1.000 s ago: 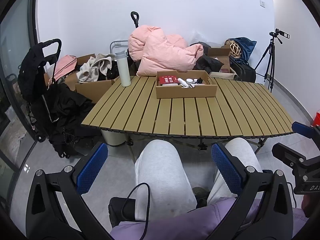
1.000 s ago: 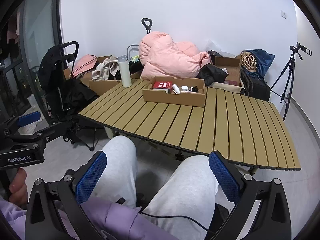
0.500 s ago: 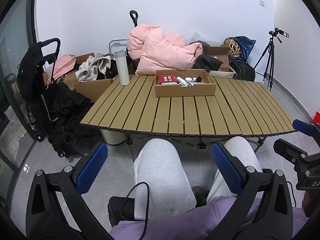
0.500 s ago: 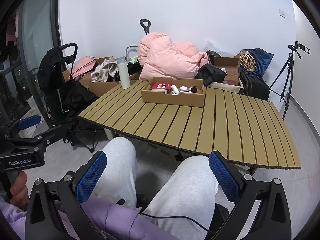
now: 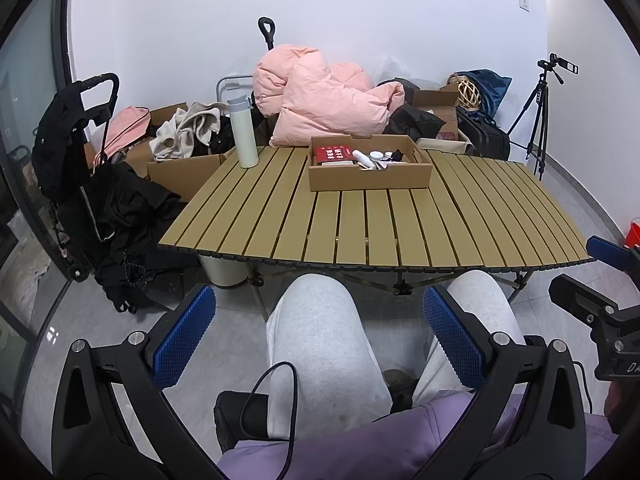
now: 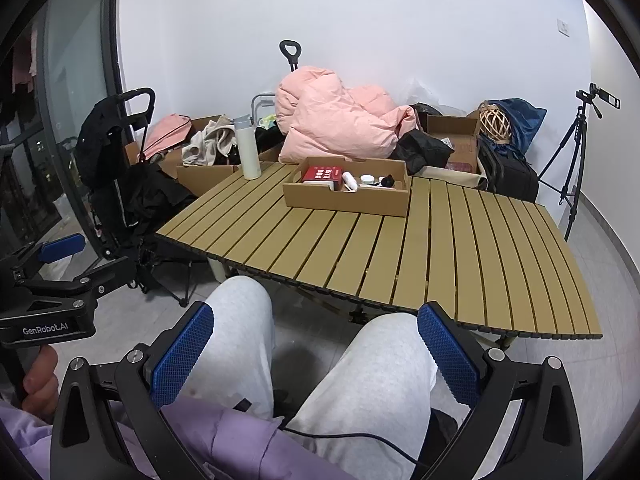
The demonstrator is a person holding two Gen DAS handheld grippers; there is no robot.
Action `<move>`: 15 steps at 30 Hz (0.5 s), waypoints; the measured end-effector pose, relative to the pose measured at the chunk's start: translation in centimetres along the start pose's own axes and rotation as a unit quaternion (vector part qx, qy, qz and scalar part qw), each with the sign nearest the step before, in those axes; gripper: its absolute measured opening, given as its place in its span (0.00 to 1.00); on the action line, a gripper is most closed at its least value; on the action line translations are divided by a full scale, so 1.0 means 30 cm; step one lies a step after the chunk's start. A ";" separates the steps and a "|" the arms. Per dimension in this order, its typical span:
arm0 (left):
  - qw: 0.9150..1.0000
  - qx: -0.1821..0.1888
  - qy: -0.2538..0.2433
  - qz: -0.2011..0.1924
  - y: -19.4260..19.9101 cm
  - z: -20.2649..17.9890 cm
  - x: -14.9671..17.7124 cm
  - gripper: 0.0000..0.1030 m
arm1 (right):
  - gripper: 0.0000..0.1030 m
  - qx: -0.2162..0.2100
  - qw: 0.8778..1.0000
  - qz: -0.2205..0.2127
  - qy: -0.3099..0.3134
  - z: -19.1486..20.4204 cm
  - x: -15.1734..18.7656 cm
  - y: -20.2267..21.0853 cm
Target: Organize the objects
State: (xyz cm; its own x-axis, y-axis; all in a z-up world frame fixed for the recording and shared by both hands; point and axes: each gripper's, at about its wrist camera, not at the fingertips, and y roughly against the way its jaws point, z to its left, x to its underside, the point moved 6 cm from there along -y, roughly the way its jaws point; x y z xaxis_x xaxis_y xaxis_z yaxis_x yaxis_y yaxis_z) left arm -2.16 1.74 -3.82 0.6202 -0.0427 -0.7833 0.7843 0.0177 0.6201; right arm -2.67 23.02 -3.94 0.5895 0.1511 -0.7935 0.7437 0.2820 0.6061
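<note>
A shallow cardboard box (image 5: 370, 176) (image 6: 348, 200) stands at the far middle of the slatted wooden table (image 5: 376, 224) (image 6: 440, 248). Inside lie a red box (image 5: 334, 153) (image 6: 323, 173), a white tube (image 5: 364, 159) (image 6: 349, 181), a small white jar (image 5: 376, 155) (image 6: 367, 179) and a small black item (image 5: 397, 155) (image 6: 387, 180). A tall white bottle (image 5: 243, 133) (image 6: 249, 147) stands upright at the table's far left corner. My left gripper (image 5: 320, 338) and right gripper (image 6: 314, 350) are both open, held low over a seated person's grey-trousered knees, well short of the table.
Behind the table lie a pink quilt (image 5: 320, 104), cardboard boxes with clothes (image 5: 188, 132), black bags and a woven ball (image 5: 469, 94). A black stroller (image 5: 76, 152) stands left, a tripod (image 5: 540, 112) right. The right gripper's body (image 5: 600, 312) shows at the left wrist view's edge.
Both wrist views have shifted only slightly; the table and box look a touch closer. Both grippers stay open over the knees, and nothing on the table has moved.
</note>
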 end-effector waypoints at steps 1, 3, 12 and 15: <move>1.000 0.000 0.000 0.000 -0.001 0.001 -0.001 1.00 | 1.00 0.000 1.000 0.000 0.000 0.000 0.000 0.000; 1.000 0.001 -0.001 0.000 -0.001 0.001 0.000 1.00 | 1.00 0.000 1.000 0.001 0.000 0.000 0.000 -0.001; 1.000 0.001 -0.003 -0.002 -0.004 0.004 -0.004 1.00 | 1.00 -0.003 1.000 0.003 -0.002 0.000 0.001 -0.007; 1.000 0.002 -0.005 -0.002 -0.007 0.005 -0.003 1.00 | 1.00 -0.002 1.000 0.003 -0.004 -0.003 0.002 -0.007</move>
State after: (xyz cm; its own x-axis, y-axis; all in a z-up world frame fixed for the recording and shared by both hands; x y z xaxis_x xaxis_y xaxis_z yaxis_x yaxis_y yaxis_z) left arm -2.37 1.59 -3.87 0.6172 -0.0518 -0.7851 0.7865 0.0131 0.6174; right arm -2.83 23.05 -4.11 0.5965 0.1444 -0.7896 0.7388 0.2858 0.6104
